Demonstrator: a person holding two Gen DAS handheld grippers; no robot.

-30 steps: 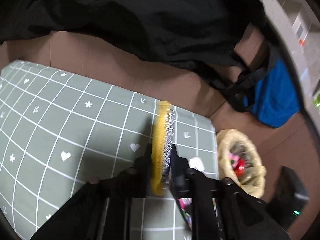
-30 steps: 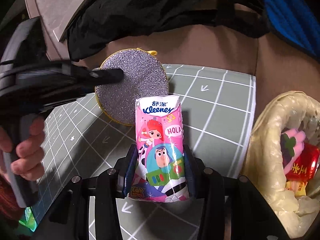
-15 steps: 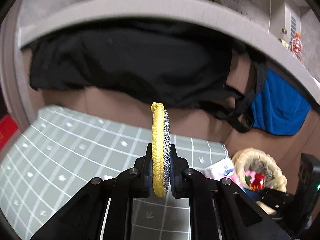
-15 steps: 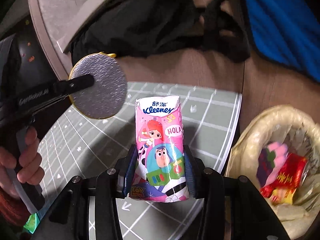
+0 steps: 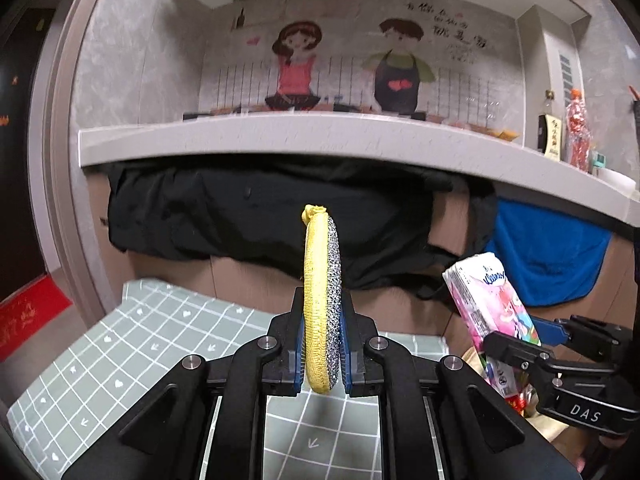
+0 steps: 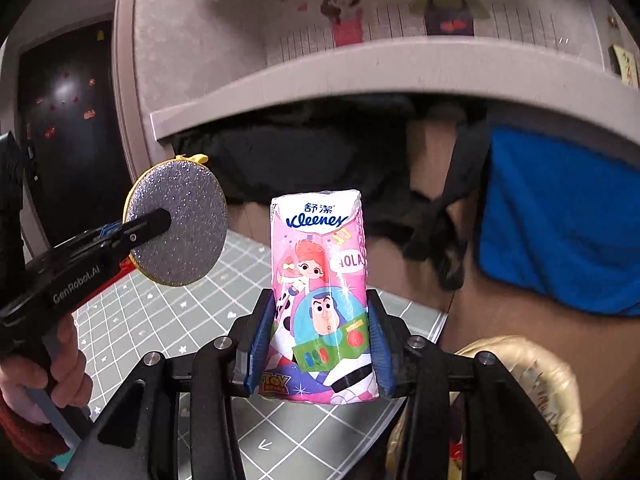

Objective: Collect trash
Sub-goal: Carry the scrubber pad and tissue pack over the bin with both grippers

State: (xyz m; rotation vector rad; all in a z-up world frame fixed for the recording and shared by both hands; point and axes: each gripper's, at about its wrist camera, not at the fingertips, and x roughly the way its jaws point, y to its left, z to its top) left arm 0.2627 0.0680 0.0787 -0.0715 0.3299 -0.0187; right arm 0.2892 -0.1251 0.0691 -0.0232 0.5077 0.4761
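Observation:
My left gripper (image 5: 322, 356) is shut on a round scouring pad (image 5: 321, 292), yellow on one face and silver on the other, held on edge above the green mat (image 5: 120, 360). In the right wrist view the same pad (image 6: 180, 224) shows its silver face at the left, pinched by the left gripper (image 6: 156, 220) in a hand. My right gripper (image 6: 320, 348) is shut on a pink Kleenex tissue pack (image 6: 320, 280), upright and lifted off the mat (image 6: 160, 320). The pack (image 5: 492, 308) also appears at the right of the left wrist view. A trash basket (image 6: 532, 364) lined with a yellowish bag sits below right.
A grey counter (image 5: 320, 132) overhangs the floor, with black cloth (image 5: 240, 212) and a blue cloth (image 5: 552, 260) hanging beneath it. Bottles (image 5: 576, 128) stand on the counter at the right. The basket holds red and pink wrappers (image 5: 516, 396). A dark doorway (image 6: 60, 120) lies at the left.
Both grippers have risen off the mat with their loads, and both views have tilted up from the mat to the counter and wall. The grips are unchanged.

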